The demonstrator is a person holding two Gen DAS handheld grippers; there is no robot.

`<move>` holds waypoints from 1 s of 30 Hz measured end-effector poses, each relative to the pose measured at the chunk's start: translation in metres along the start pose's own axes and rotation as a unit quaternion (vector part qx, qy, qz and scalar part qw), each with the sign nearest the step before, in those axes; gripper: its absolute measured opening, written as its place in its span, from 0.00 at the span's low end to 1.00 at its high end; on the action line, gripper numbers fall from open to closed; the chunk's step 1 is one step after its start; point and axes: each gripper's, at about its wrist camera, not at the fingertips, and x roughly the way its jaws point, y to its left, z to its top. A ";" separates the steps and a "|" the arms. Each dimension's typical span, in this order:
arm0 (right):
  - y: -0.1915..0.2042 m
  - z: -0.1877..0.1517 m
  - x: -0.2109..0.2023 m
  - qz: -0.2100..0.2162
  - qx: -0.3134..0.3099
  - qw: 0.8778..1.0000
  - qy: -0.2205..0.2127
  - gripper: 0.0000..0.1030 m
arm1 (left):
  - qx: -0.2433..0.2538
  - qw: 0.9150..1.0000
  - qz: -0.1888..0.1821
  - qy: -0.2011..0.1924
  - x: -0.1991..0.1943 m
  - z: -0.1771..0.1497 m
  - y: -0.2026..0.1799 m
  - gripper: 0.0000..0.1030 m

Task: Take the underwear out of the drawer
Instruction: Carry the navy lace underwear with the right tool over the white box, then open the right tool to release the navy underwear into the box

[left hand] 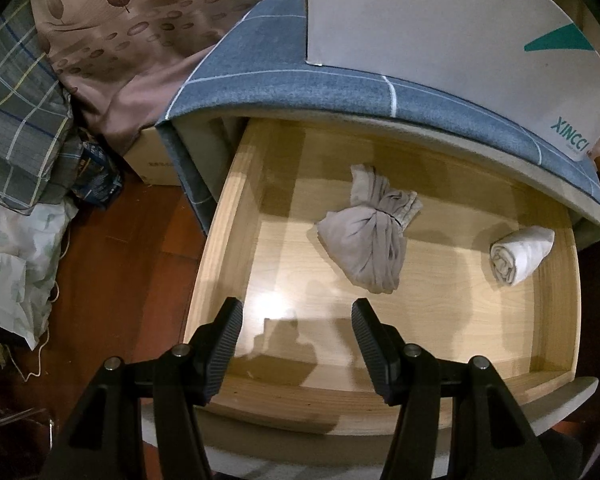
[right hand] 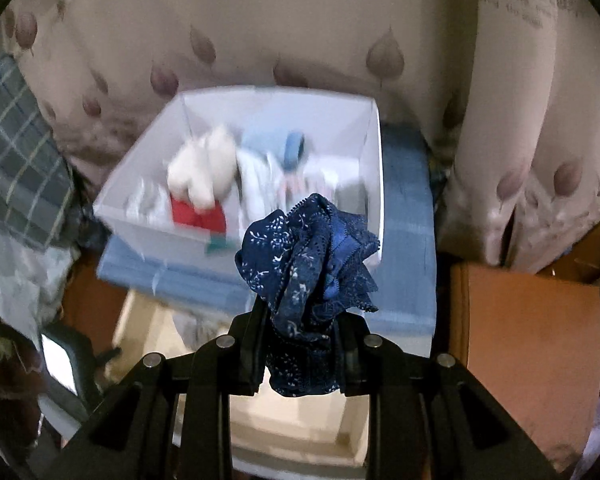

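Navy underwear [right hand: 304,276] bunched between right hand-held gripper [right hand: 300,344] fingers — clamped.

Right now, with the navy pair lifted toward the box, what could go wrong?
The right claw pinches only one bunch of the navy underwear; loose lace may slip free or snag the white box rim. The left claw hangs open over the drawer, where two bundles remain.
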 end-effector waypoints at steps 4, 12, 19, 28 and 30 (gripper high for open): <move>-0.001 0.032 0.003 -0.003 0.010 1.000 -0.017 0.23 | -0.002 1.000 0.001 0.003 0.001 0.000 0.001 0.57; 0.003 0.066 0.042 -0.023 0.011 1.000 0.000 0.23 | -0.005 1.000 -0.003 0.003 0.002 0.000 0.004 0.57; 0.008 0.066 0.088 -0.017 0.003 0.999 0.047 0.27 | -0.009 1.000 -0.009 -0.003 -0.001 0.000 0.005 0.57; 0.017 0.063 0.102 -0.014 0.001 0.998 0.053 0.49 | -0.010 1.000 -0.011 -0.003 -0.002 0.001 0.004 0.57; 0.016 0.063 0.102 -0.013 0.001 0.999 0.052 0.56 | -0.011 1.000 -0.010 -0.004 -0.003 0.001 0.004 0.57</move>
